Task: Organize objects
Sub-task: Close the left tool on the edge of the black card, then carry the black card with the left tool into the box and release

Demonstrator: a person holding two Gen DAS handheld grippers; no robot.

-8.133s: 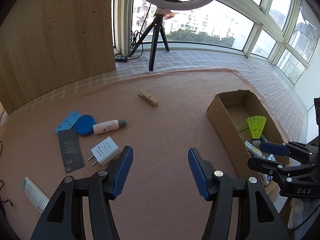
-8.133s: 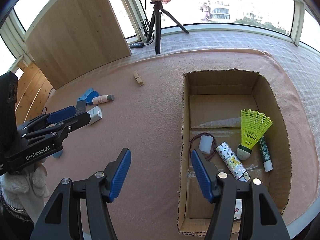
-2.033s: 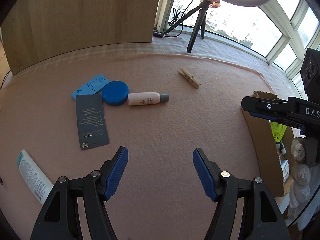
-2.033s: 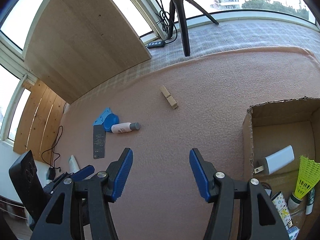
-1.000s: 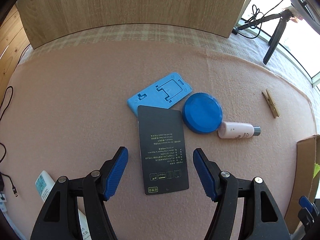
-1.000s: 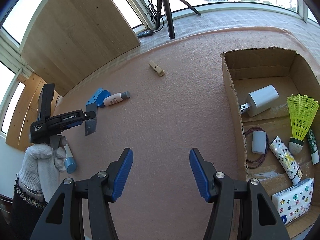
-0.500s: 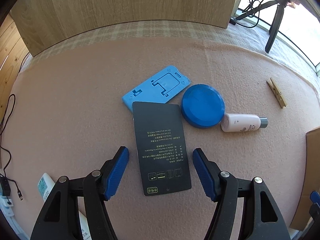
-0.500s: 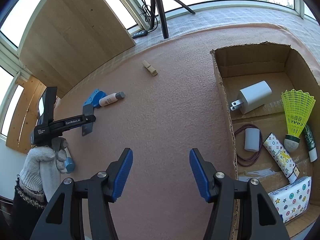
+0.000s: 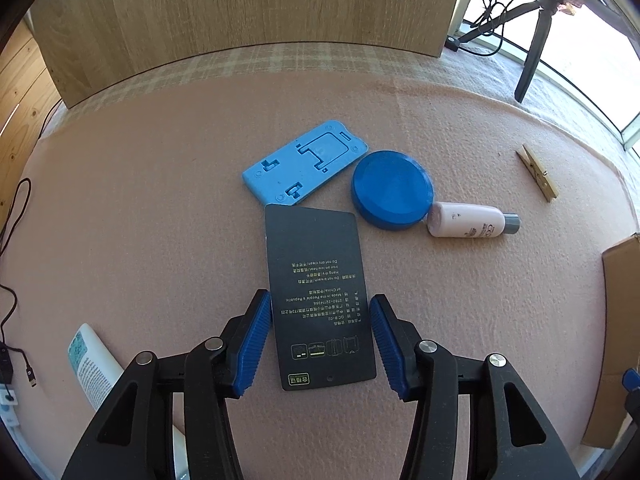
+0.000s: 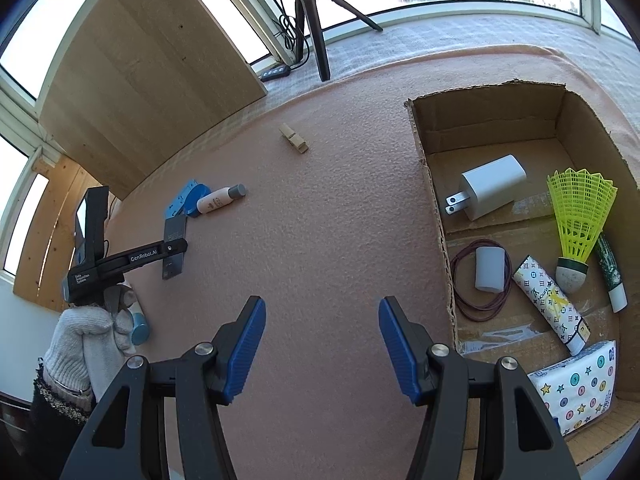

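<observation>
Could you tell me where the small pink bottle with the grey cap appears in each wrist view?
Left wrist: the pink bottle lies right of centre, touching the blue round lid.
Right wrist: the bottle lies upper left.
Shared landmark: the wooden clothespin.

The left gripper (image 9: 318, 340) points steeply downward, its two blue-padded jaws closing from either side of a dark card (image 9: 318, 292) that lies flat between them; the pads stand just beside the card's long edges, and no firm contact shows. In the right wrist view the same gripper (image 10: 174, 250) extends from a hand in a white knitted glove (image 10: 86, 332), with a dark sleeve cuff below it. The right gripper (image 10: 322, 330) tilts downward too, its jaws parted about halfway with nothing between the blue pads.
</observation>
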